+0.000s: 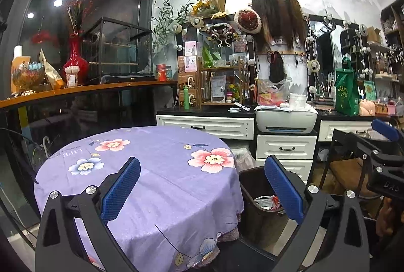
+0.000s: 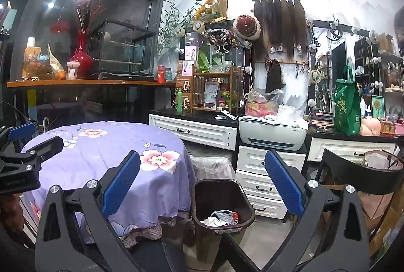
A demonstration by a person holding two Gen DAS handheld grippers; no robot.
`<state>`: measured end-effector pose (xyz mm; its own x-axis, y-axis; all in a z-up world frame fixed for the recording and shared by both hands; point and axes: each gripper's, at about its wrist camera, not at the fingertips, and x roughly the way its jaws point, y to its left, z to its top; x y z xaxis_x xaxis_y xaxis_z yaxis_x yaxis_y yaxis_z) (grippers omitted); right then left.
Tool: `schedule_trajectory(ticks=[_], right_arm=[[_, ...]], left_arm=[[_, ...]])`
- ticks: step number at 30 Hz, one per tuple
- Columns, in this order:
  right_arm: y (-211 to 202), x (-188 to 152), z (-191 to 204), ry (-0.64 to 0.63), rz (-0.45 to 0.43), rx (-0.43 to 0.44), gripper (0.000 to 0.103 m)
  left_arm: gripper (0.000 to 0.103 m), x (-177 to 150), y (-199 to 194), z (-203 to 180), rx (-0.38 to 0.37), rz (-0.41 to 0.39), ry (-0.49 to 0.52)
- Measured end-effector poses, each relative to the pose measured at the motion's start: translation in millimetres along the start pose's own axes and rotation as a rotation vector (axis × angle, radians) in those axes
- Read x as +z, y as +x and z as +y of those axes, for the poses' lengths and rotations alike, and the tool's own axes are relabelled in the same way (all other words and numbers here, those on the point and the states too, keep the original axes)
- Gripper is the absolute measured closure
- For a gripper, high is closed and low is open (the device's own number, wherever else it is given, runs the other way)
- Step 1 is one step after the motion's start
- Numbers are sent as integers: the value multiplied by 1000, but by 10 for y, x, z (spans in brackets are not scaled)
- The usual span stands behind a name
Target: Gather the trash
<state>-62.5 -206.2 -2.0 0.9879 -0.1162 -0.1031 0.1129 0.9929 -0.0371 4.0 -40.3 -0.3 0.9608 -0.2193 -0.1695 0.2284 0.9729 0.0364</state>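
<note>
Both claws, left claw (image 1: pixel 202 196) and right claw (image 2: pixel 202 196), are spread and carry nothing. Trash (image 2: pixel 222 217) lies inside the bin (image 2: pixel 248 206) beside the table (image 2: pixel 101 145), positioned for easy drop-off.

From my left wrist feed I read "LIFE" upside down on the purple floral tablecloth (image 1: pixel 151 171), printed near its rim at about ten o'clock. At three o'clock the right gripper's (image 1: pixel 386 145) black body shows raised letters, seemingly "DAS", reversed. The green tote bag (image 2: pixel 347 107) carries gold characters at two o'clock, too small for me to read.
</note>
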Motion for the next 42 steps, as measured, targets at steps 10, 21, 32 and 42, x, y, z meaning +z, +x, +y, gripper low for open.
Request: schedule_trajectory(ticks=[10,21,32,42], right_arm=[[45,-18,-1,-10,18,3,6],[45,-26,-3,-17,16,13,6],[44,-46,-2,-20,15,19,6],[50,-49,1,-22,14,24,6]], left_arm=[[5,-22,-1,63,1,17,-23],[5,-28,2,75,-8,27,-26],[5,-75,14,61,-7,41,-29],[5,-81,37,44,-8,52,-32]])
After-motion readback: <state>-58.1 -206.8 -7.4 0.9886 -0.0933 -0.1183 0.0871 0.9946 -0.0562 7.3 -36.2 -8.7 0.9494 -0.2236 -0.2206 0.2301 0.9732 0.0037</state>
